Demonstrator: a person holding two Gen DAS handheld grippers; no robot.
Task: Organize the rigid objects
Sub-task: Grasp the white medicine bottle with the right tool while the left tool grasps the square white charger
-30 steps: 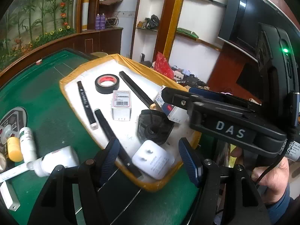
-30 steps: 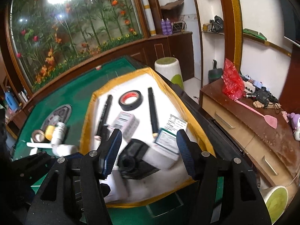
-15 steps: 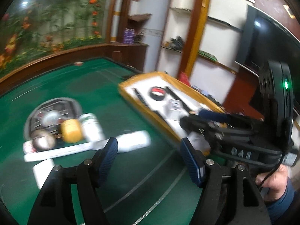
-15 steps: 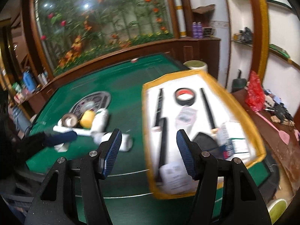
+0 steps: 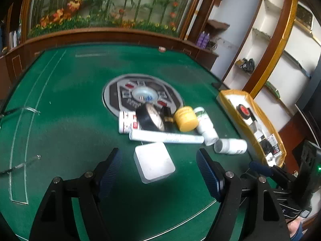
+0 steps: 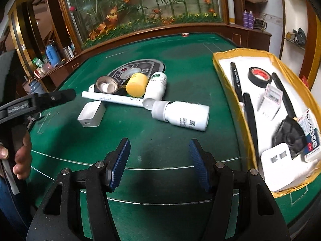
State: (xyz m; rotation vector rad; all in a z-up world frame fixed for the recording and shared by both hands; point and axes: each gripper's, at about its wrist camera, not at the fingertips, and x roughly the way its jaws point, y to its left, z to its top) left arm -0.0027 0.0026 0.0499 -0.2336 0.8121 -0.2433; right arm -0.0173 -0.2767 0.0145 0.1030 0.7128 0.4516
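1. The white charger block (image 5: pixel 153 161) lies flat on the green bench (image 5: pixel 66 104), apart from the tray and just in front of the loose pile: a white tube (image 5: pixel 166 137), a black tape roll (image 5: pixel 150 119), a yellow cap (image 5: pixel 185 118) and two white bottles (image 6: pixel 180 114).
2. A second ago the left gripper (image 5: pixel 160 169) hung over the yellow-rimmed tray (image 6: pixel 224 60); now it has swung away to the pile, and the block sits between its spread fingers, untouched.
3. The right gripper (image 6: pixel 158 163) has turned the same way. A second ago it faced the tray's contents; now it is parted and empty over bare felt, short of the lying bottle.
4. The tray holds black pens, a red-cored tape roll (image 6: pixel 259 76), a boxed item, a black part and a white plug adapter (image 6: pixel 277 161).
5. My reading: one deposit is done and the next pick is starting, likely the block; the pile remains to be moved.
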